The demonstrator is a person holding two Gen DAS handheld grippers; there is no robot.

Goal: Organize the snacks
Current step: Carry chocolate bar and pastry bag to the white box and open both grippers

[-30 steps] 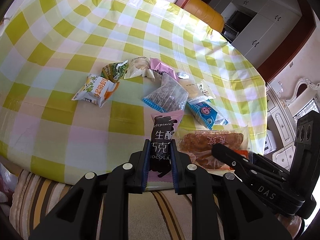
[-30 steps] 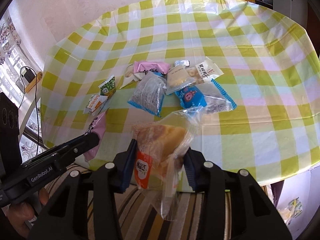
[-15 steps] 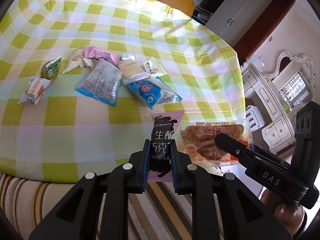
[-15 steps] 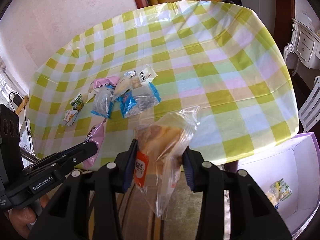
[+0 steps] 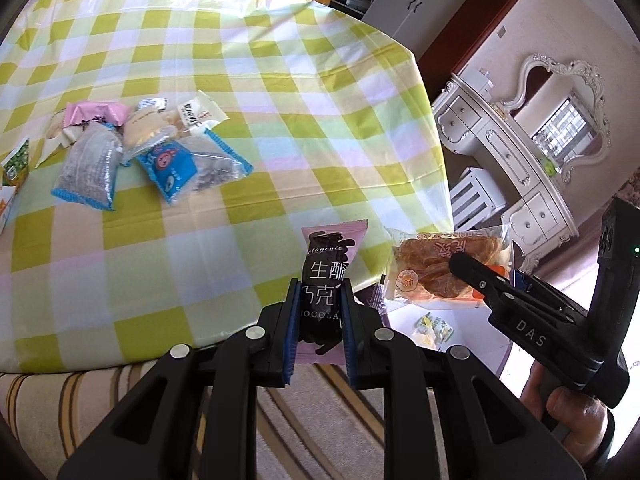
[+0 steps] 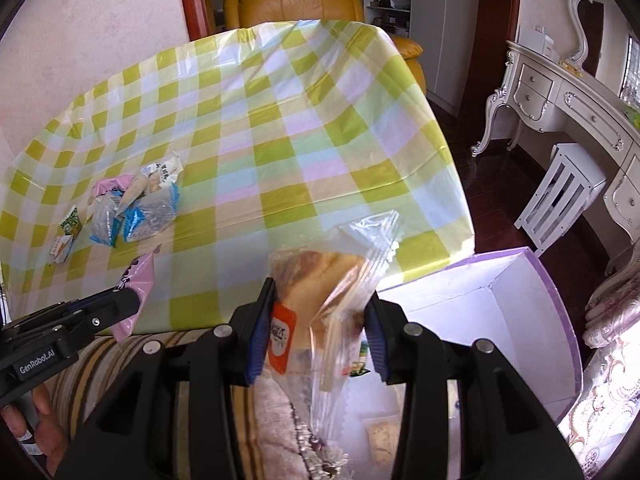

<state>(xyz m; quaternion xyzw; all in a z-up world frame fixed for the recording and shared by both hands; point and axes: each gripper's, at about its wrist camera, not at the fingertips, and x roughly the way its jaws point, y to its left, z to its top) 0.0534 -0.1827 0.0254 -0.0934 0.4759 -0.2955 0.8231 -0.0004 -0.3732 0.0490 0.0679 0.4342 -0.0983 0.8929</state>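
My left gripper (image 5: 320,312) is shut on a pink and black chocolate packet (image 5: 326,280), held just off the table's near right corner. To its right my right gripper (image 6: 316,320) is shut on a clear bag with a brown pastry (image 6: 320,280) and an orange label; the same pastry bag (image 5: 444,268) shows in the left wrist view. A white box with a purple rim (image 6: 532,304) sits low beside the table, below the right gripper, with a few packets inside. Several snack packets (image 5: 132,148) lie in a cluster on the checked tablecloth (image 5: 280,92).
A striped seat cushion (image 5: 80,392) lies under both grippers at the table's near edge. A white ornate dresser (image 6: 568,92) and a white stool (image 6: 560,196) stand to the right. A yellow armchair (image 6: 296,0) is behind the table. A hand (image 5: 576,412) grips the right tool.
Both grippers have swung rightward along the table's near edge with their packets. The snack cluster has slid to the left of view and the purple-rimmed box has come into sight.
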